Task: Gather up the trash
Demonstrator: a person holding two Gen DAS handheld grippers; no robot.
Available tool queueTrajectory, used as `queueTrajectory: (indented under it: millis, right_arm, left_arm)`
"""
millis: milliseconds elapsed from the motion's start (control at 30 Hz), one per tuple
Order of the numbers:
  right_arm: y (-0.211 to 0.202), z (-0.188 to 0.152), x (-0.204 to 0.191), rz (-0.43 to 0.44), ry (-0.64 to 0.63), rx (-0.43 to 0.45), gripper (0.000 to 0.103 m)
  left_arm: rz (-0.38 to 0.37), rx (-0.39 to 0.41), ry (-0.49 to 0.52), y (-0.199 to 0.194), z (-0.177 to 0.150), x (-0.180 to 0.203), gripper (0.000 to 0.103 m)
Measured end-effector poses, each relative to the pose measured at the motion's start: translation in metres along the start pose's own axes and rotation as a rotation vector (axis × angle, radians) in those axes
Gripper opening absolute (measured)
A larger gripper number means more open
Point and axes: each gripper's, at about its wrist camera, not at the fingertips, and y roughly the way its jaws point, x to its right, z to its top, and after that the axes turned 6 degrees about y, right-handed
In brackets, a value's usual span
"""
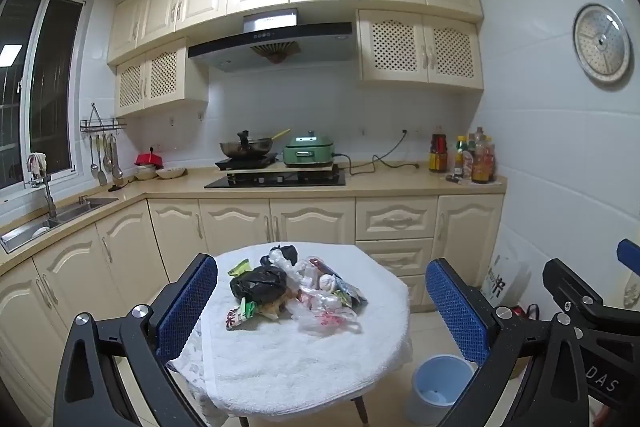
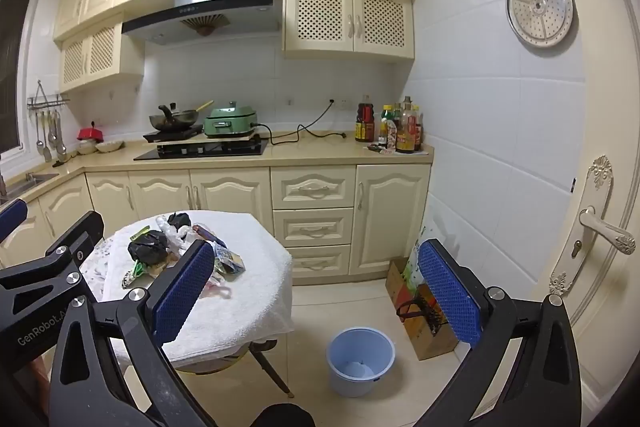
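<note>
I see both tongs, left [image 1: 320,311] and right [image 2: 316,291], spread wide, empty; trash pile [image 1: 296,291] stretches crosswise on the worktop [image 1: 304,367].

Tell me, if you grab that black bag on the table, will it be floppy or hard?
Probably floppy: the black bag looks like thin, crinkled plastic bunched into a lump, so it should squash between the jaws. It is likely light for its size. Wrappers lie against it, so lifting it may drag some along.
</note>
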Motion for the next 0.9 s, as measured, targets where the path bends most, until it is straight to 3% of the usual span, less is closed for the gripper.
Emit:
queueTrajectory:
  millis: [900]
  right_arm:
    - [0.002, 0.003, -0.005, -0.003, 0.01, -0.002, 0.103]
  left_arm:
    - [0.007, 0.004, 0.001, -0.005, 0.003, -0.001, 0.102]
